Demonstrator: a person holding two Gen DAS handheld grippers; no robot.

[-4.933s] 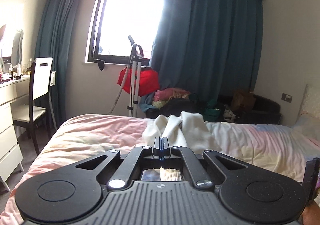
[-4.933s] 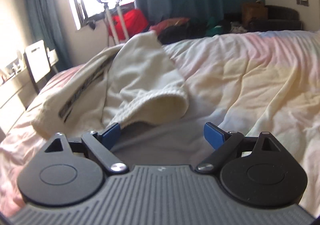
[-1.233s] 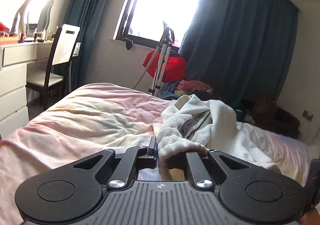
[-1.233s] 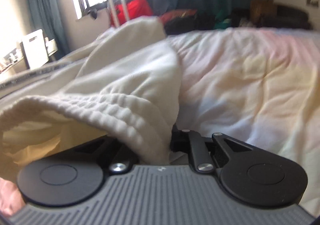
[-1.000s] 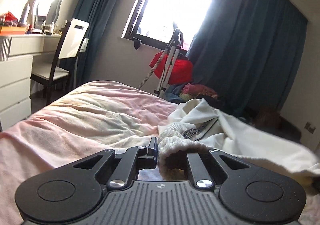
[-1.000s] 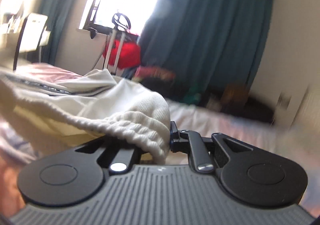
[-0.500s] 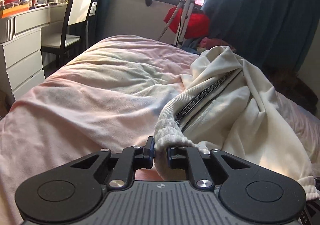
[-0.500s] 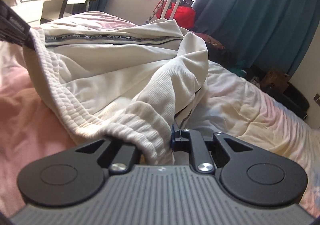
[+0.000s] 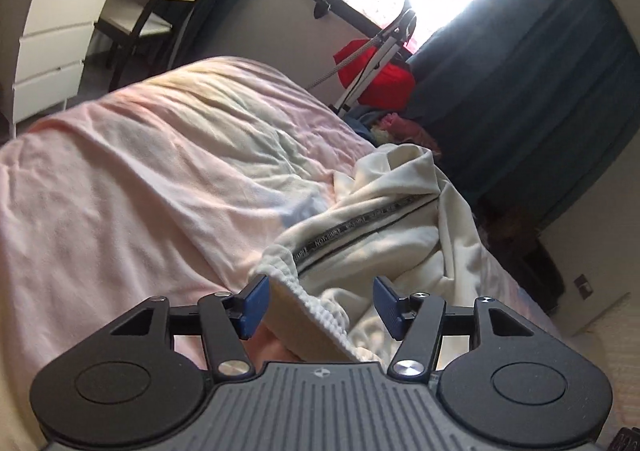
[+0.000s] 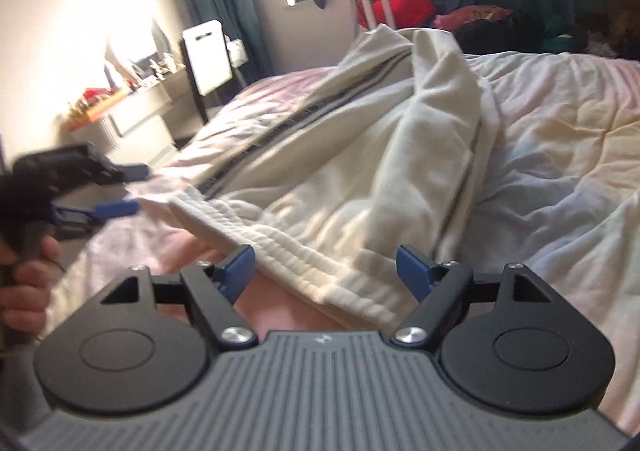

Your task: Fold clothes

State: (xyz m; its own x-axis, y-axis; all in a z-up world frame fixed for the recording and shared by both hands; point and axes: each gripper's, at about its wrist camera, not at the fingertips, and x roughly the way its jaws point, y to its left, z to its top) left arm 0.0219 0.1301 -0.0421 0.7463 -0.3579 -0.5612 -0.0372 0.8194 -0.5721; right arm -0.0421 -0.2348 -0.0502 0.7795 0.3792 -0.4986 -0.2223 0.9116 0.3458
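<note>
Both grippers, left (image 9: 320, 303) and right (image 10: 324, 271), were opening, releasing waistband (image 10: 288, 251) of cream trousers (image 10: 360, 171) at lower centre; next probably smoothing, legs blurred.

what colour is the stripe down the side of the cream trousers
Dark, nearly black, with pale lettering along the stripe; the left wrist view shows it best.
</note>
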